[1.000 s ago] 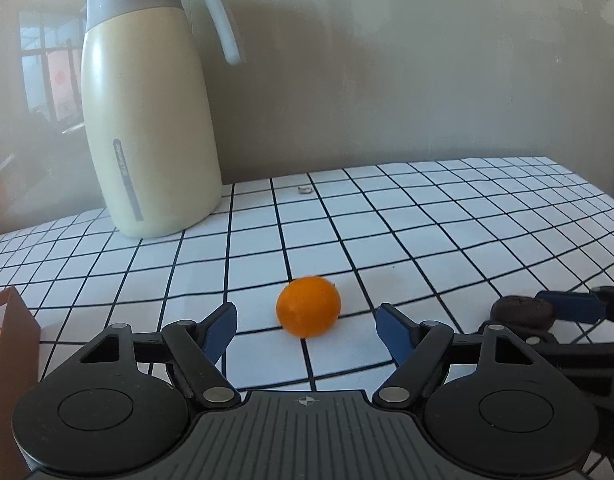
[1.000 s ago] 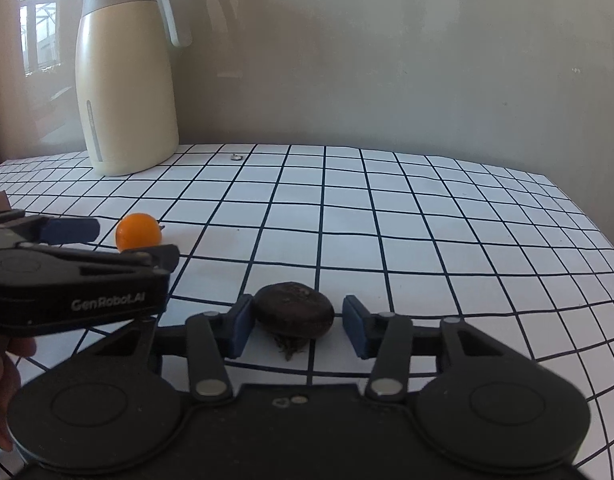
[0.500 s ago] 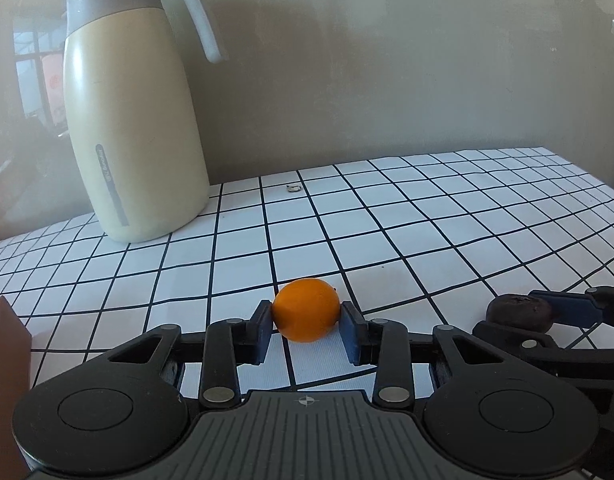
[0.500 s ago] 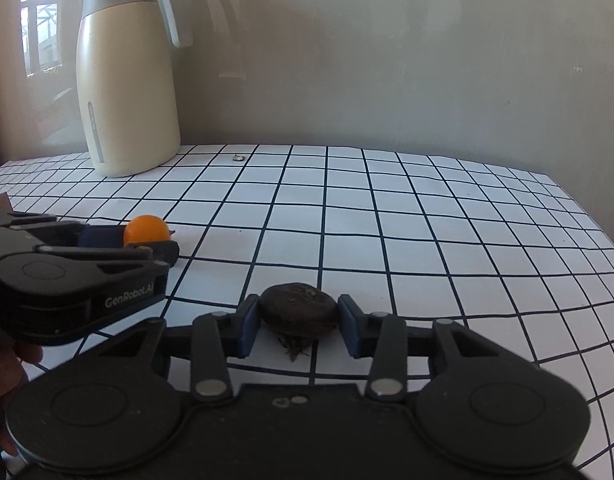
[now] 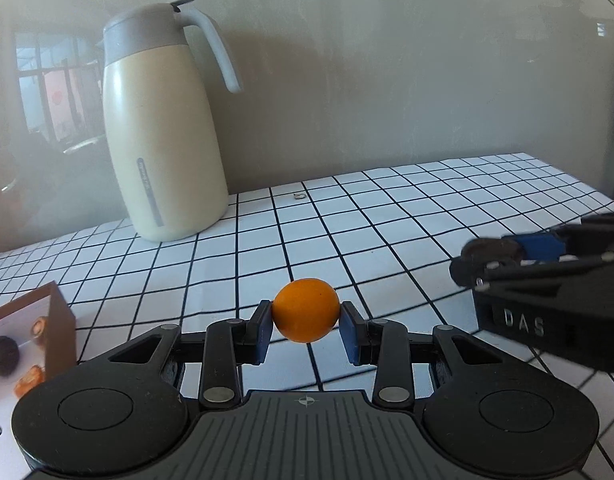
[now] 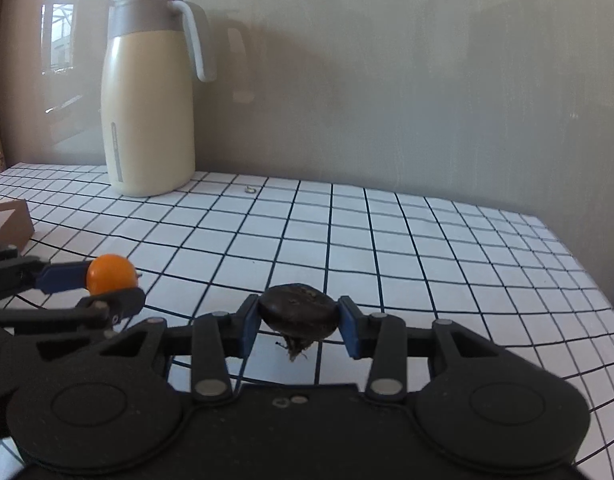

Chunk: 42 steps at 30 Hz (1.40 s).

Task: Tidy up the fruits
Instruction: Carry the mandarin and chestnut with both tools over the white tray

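On my left wrist feed the left gripper (image 5: 306, 330) has its jaws clamped on the small orange fruit (image 5: 306, 309), which sits squarely between the two blue pads, pinched at its sides and held above the checked worktop (image 5: 387, 216). On the right wrist feed the right gripper (image 6: 298, 327) has its jaws closed on the dark brown fruit (image 6: 298, 311), also centred between the pads, with a bit of dry stem hanging beneath it. Each gripper shows in the other's view, so I have them side by side and near one another, the right one at the edge of my left feed. At my far left stands a brown box (image 5: 51, 320) with dark and orange pieces inside. A cream thermos jug (image 5: 163, 136) stands upright at the back by the wall, and a small ring-like scrap (image 5: 299, 195) lies on the cloth beside it, well apart from both fruits.
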Each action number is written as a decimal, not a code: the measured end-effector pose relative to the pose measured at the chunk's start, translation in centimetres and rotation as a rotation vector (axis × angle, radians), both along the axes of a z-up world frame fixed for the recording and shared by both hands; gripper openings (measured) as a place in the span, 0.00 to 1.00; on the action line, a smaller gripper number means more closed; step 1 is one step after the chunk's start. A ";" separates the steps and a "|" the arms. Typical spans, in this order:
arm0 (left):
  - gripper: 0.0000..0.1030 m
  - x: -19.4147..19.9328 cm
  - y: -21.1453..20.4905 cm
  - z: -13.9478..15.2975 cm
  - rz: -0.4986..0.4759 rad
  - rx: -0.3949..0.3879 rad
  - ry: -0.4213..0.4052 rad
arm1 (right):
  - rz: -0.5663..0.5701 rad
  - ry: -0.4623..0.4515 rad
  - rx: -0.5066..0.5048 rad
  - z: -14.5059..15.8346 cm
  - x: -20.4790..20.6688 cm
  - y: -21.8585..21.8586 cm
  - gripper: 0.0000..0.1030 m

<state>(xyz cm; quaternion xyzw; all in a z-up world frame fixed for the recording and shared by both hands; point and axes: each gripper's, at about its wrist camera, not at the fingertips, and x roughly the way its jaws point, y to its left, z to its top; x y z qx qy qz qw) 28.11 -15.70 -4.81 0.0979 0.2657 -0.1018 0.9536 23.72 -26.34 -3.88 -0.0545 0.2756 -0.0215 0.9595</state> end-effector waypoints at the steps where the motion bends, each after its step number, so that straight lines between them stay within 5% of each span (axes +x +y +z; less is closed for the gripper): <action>1: 0.35 -0.5 0.2 0.2 0.001 0.000 -0.007 | 0.004 -0.009 -0.002 0.4 -0.3 0.2 0.32; 21: 0.35 -10.7 5.3 4.2 0.038 -0.032 -0.134 | 0.092 -0.103 -0.059 3.4 -7.9 5.5 0.32; 42: 0.35 -16.0 14.5 6.1 0.187 -0.008 -0.212 | 0.287 -0.150 -0.080 4.5 -11.5 14.4 0.32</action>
